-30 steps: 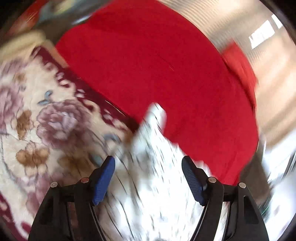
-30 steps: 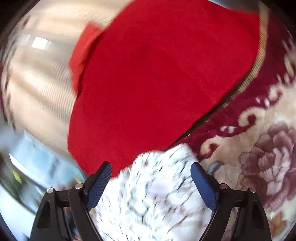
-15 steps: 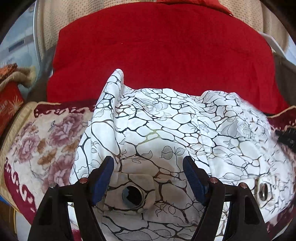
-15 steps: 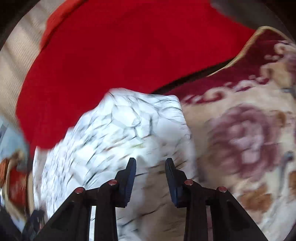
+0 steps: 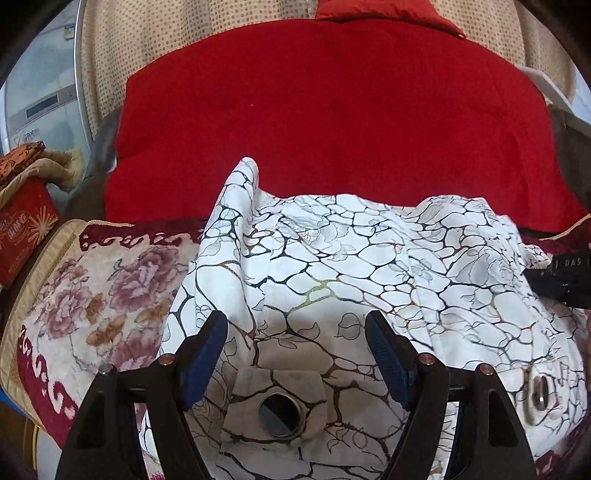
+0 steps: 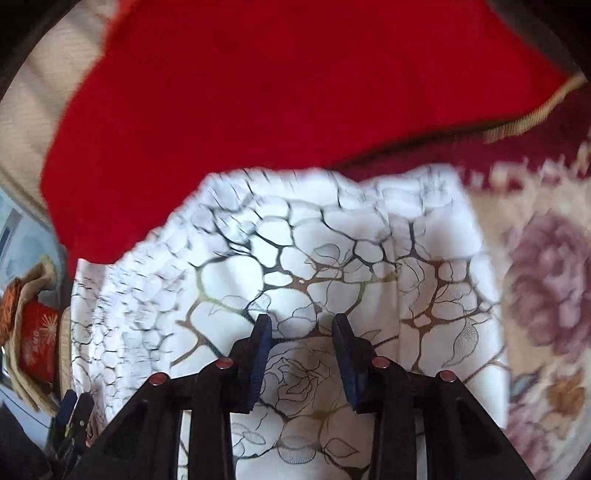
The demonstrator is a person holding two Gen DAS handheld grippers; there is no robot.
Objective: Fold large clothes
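Note:
A large white cloth (image 5: pixel 347 266) with a dark crackle and leaf print lies rumpled on a floral blanket (image 5: pixel 92 295). It has metal ring eyelets (image 5: pixel 279 410) near its front edge. My left gripper (image 5: pixel 297 354) is open wide just above the cloth, over one eyelet. My right gripper (image 6: pixel 301 358) hovers over the cloth's right part (image 6: pixel 295 266), its jaws partly closed with a gap and nothing between them. The right gripper's black body shows at the right edge of the left wrist view (image 5: pixel 565 280).
A red blanket (image 5: pixel 332 110) covers the surface behind the cloth. A red box (image 5: pixel 22 229) and folded brown fabric (image 5: pixel 22 155) sit at the far left. A beige dotted curtain (image 5: pixel 166 33) hangs behind. The floral blanket extends to the right (image 6: pixel 546 295).
Both grippers swung from the red blanket down over the white cloth. The right gripper's jaws narrowed from wide open to a small gap. The left view has settled and barely moves now.

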